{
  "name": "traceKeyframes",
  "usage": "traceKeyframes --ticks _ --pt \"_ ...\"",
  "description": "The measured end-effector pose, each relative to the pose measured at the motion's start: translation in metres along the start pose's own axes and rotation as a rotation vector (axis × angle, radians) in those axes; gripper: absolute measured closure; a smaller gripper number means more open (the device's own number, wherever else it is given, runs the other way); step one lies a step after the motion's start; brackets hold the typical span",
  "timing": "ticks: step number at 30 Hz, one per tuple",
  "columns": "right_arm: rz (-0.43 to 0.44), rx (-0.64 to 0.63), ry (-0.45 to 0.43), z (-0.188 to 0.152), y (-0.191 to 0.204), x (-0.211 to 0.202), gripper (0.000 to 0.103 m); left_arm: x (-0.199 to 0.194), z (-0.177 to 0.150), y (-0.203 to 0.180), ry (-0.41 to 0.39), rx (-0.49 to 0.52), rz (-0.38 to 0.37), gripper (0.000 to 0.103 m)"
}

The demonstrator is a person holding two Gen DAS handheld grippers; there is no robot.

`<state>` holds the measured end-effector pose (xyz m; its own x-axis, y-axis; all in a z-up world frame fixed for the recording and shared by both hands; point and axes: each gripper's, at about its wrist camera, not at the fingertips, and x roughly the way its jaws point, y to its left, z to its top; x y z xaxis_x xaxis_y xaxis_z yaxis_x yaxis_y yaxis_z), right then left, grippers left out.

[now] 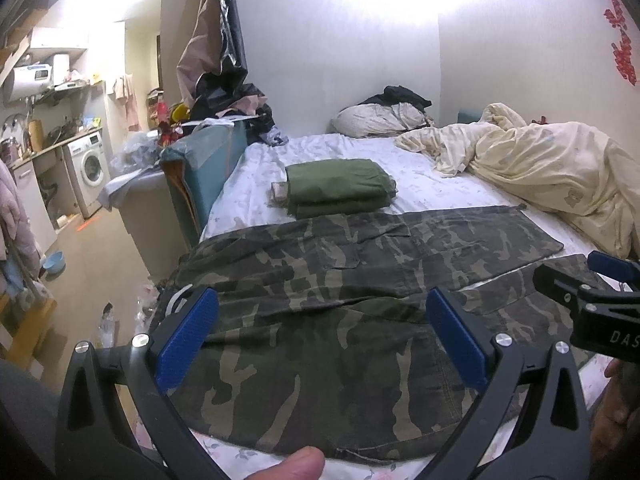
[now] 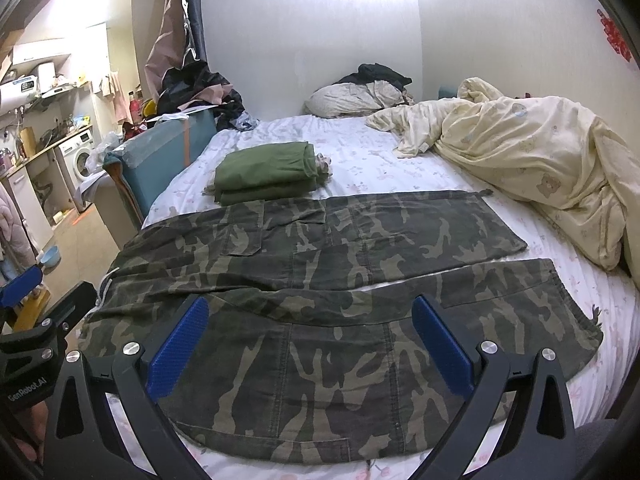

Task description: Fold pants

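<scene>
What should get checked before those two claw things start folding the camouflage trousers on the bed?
1. Camouflage pants spread flat on the bed: ok.
2. Two legs lying apart, gap visible: ok.
3. Left gripper open, holding nothing: ok.
4. Right gripper open, holding nothing: ok.
5. Folded green garment clear of the pants: not ok, their edges meet.
6. Waistband flat at the bed's left edge: cannot tell.
</scene>
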<state>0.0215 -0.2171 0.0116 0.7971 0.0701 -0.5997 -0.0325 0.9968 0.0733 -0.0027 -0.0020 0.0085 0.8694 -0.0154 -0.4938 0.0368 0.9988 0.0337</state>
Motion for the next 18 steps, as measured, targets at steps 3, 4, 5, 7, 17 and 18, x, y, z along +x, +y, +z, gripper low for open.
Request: traceKeyframes --ticks 3,4,5,7,17,18 --pt "0.004 -0.008 -0.011 0.001 0.003 -0.002 0.0 0.004 0.001 0.003 0.025 -0.008 -0.028 0.001" --pt "0.008 -0.006 -0.013 0.002 0.003 -0.003 0.0 0.006 0.001 0.004 0.051 -0.026 -0.053 0.001" --pt "0.014 -0.001 -0.015 0.002 0.003 -0.005 0.0 0.008 0.001 0.007 0.07 -0.047 -0.078 0.001" --pt "0.013 0.002 -0.016 0.003 0.002 -0.006 0.0 0.016 0.003 0.016 0.096 -0.07 -0.079 0.001" --pt "0.143 0.109 0.097 0.006 -0.018 0.012 0.0 0.076 0.002 0.147 0.273 -0.384 0.113 0.001" --pt "0.148 0.114 0.101 0.006 -0.019 0.012 0.0 0.082 -0.003 0.164 0.309 -0.442 0.113 0.001"
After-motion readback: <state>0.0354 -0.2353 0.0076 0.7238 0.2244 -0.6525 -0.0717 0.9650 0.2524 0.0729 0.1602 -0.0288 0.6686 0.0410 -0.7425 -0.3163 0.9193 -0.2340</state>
